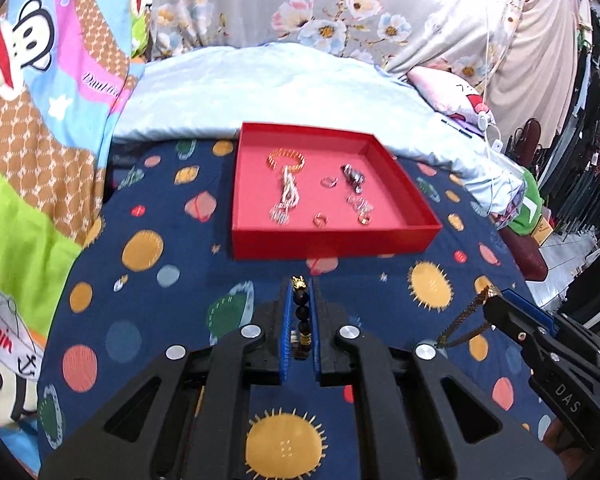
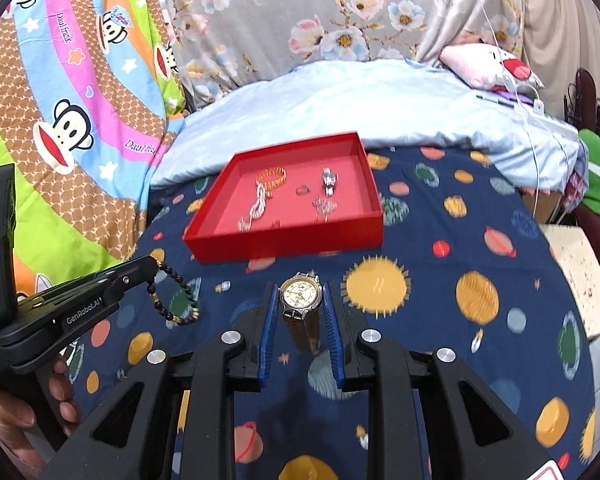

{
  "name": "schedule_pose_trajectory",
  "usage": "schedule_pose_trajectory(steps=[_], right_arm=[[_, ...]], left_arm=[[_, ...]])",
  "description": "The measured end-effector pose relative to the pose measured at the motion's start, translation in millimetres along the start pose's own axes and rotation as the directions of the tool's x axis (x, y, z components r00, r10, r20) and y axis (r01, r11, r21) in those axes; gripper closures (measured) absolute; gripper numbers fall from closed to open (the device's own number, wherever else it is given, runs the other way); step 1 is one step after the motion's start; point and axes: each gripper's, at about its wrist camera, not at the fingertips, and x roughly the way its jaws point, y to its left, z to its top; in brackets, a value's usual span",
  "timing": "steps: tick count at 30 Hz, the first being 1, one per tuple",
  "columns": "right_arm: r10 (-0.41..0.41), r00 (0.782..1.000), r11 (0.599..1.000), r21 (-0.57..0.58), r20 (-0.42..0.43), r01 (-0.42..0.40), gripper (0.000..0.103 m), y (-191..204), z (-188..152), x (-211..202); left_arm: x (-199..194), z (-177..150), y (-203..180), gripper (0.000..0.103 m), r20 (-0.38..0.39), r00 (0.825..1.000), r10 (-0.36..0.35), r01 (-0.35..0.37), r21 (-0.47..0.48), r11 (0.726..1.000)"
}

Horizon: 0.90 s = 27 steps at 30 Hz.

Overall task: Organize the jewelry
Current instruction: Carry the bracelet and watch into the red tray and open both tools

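A shallow red tray [image 1: 328,245] sits on the planet-print blanket, also in the right wrist view [image 2: 284,246]. It holds a gold bracelet [image 1: 286,159], a silver chain [image 1: 287,196], a small watch [image 1: 353,176] and rings. My left gripper [image 1: 301,292] is shut on a dark beaded bracelet [image 1: 303,316], short of the tray's front wall; the bracelet hangs from it in the right wrist view [image 2: 176,300]. My right gripper [image 2: 301,292] is shut on a gold-faced wristwatch [image 2: 301,294], near the tray's front; its strap dangles in the left wrist view [image 1: 464,316].
The navy planet-print blanket [image 1: 148,248] covers the bed. A pale blue quilt [image 1: 260,88] lies behind the tray. Cartoon and floral fabrics hang at the back. A pink pillow [image 2: 488,66] and white cable [image 2: 532,128] lie far right. My hand [image 2: 24,412] holds the left gripper.
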Motion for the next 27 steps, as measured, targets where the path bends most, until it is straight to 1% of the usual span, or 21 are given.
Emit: schedule_pose_trajectory(steps=[3, 7, 11, 15, 19, 21, 24, 27], right_arm=[[0.004, 1.000, 1.000, -0.013, 0.025, -0.003, 0.082, -1.4, 14.2, 1.6], [0.008, 0.999, 1.000, -0.027, 0.054, -0.006, 0.082, -3.2, 37.8, 8.1], [0.032, 0.997, 0.999, -0.032, 0.066, -0.030, 0.082, -7.9, 67.4, 27.1], [0.057, 0.996, 0.998, -0.036, 0.065, -0.054, 0.082, -12.7, 87.7, 51.3], [0.061, 0.997, 0.997, -0.055, 0.056, -0.058, 0.082, -14.5, 103.1, 78.4], [0.066, 0.997, 0.996, -0.063, 0.047, -0.063, 0.082, -15.2, 109.1, 94.0], [0.064, 0.997, 0.995, -0.076, 0.031, -0.061, 0.082, -16.8, 114.9, 116.1], [0.058, 0.998, 0.995, -0.080, 0.020, -0.056, 0.082, -20.1, 118.5, 135.5]], left_arm=[[0.1, 14.4, -4.3, 0.096, 0.023, 1.000, -0.008, 0.008, 0.010, 1.000], [2.6, 39.4, -11.7, 0.096, 0.073, 0.997, -0.005, 0.002, 0.033, 0.999], [13.4, 66.7, -17.0, 0.096, 0.107, 0.994, -0.006, 0.001, 0.045, 0.999], [32.4, 88.7, -19.4, 0.096, 0.109, 0.994, -0.028, 0.024, 0.041, 0.999], [59.1, 107.0, -22.5, 0.096, 0.106, 0.994, -0.040, 0.036, 0.039, 0.999], [73.9, 113.2, -25.2, 0.096, 0.098, 0.995, -0.036, 0.032, 0.048, 0.998], [98.5, 121.5, -27.7, 0.096, 0.072, 0.996, -0.048, 0.044, 0.048, 0.998], [119.3, 125.7, -30.1, 0.096, 0.061, 0.997, -0.040, 0.036, 0.056, 0.998]])
